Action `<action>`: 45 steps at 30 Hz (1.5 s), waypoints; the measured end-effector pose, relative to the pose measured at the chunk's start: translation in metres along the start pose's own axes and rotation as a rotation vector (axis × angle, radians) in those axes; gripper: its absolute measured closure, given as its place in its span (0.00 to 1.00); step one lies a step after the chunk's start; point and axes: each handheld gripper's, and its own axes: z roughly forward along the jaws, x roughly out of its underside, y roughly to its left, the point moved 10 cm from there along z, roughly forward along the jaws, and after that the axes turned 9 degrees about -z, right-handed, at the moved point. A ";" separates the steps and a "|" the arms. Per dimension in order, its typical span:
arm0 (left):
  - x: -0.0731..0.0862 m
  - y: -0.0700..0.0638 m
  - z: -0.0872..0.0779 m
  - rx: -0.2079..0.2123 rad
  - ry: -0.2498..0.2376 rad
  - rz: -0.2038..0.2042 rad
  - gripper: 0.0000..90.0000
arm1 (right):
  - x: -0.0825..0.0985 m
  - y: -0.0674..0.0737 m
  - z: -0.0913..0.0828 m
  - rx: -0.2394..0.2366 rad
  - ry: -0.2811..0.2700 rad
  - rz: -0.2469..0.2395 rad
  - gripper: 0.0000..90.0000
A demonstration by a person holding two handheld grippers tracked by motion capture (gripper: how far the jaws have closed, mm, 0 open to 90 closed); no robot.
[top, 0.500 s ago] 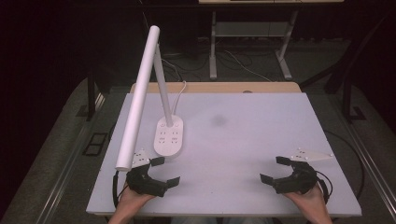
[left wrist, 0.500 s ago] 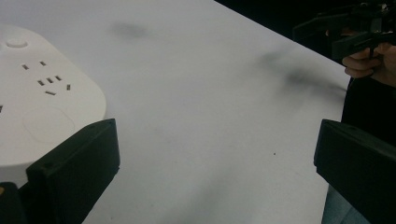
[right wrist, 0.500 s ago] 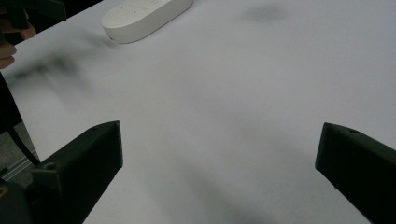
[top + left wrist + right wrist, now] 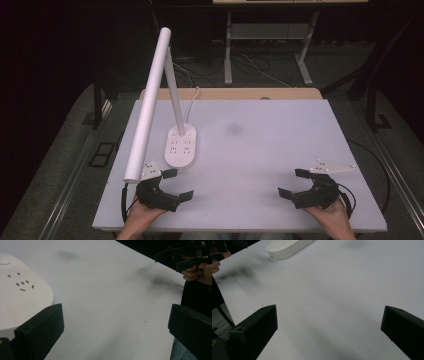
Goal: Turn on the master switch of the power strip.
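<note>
One white desk lamp (image 4: pixel 181 146) stands on one white surface (image 4: pixel 260 150). Two black grippers are there, one left gripper (image 4: pixel 173 185) and one right gripper (image 4: pixel 292 183), each with two jaws. Two hands hold them.

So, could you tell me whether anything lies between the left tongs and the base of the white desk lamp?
Nothing visible does. The left tongs hang open just in front of the lamp base, with bare white table between them. The lamp's long white head slants above that side, higher than the path to the base.
</note>
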 end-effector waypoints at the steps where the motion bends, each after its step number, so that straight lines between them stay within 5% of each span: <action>1: 0.000 0.000 0.000 0.000 0.001 0.000 0.00 | 0.000 0.000 0.000 0.001 0.001 -0.002 0.00; 24: -0.008 0.003 -0.006 -0.021 0.020 -0.002 0.00 | 0.004 -0.003 0.000 0.008 0.024 -0.008 0.00; 45: -0.025 0.020 -0.021 -0.043 0.053 -0.027 0.00 | 0.005 -0.004 -0.001 0.012 0.028 -0.002 0.00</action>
